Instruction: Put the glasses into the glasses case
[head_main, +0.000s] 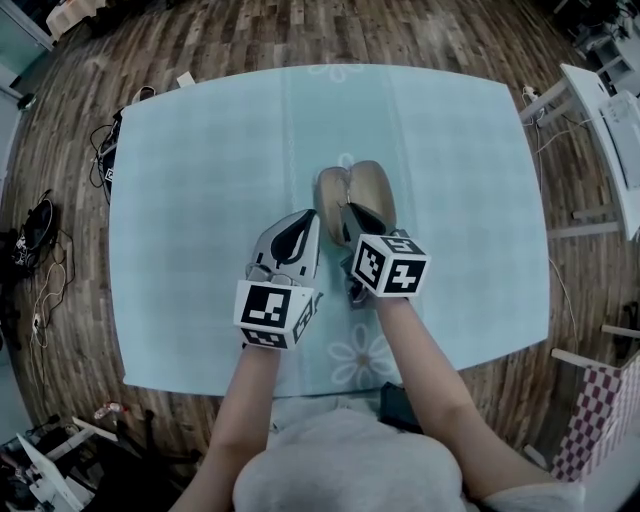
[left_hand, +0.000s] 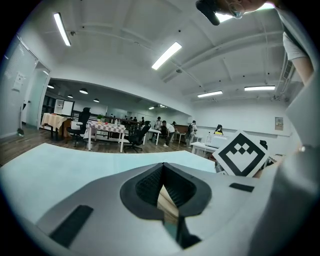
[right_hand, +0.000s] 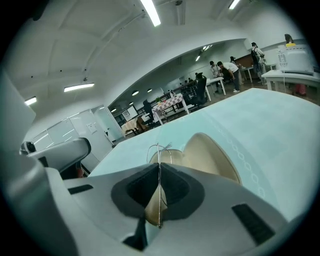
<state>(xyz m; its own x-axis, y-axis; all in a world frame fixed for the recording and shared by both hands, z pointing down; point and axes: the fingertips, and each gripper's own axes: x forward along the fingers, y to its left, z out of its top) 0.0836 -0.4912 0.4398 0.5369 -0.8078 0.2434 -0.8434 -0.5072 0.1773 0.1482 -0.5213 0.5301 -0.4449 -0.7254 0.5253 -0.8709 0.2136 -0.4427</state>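
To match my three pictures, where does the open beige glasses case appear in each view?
Head view: glasses case at the centre of the pale teal tablecloth.
Left gripper view: only a beige sliver between the jaws, probably it.
Right gripper view: centre-right, just beyond the jaws.
Shared landmark: the tablecloth, in all three.

My left tool (head_main: 300, 228) and right tool (head_main: 352, 218) have pale grey shells with black ribbed pads. The left cube (head_main: 272, 312) and right cube (head_main: 392, 265) show black squares on white. Just ahead of the right tool, the glasses case (head_main: 358, 192) is tan, with creamy beige inside. The glasses (right_hand: 159, 150) at the right tool's pads are thin silvery wire. Under both tools the bench (head_main: 200, 200) wears a pale mint cloth, faintly checked, with white flower outlines. The floor (head_main: 250, 35) beyond is brown wood planking. Far out to the right tool's side hangs a red-and-white checked cloth (head_main: 590, 410).
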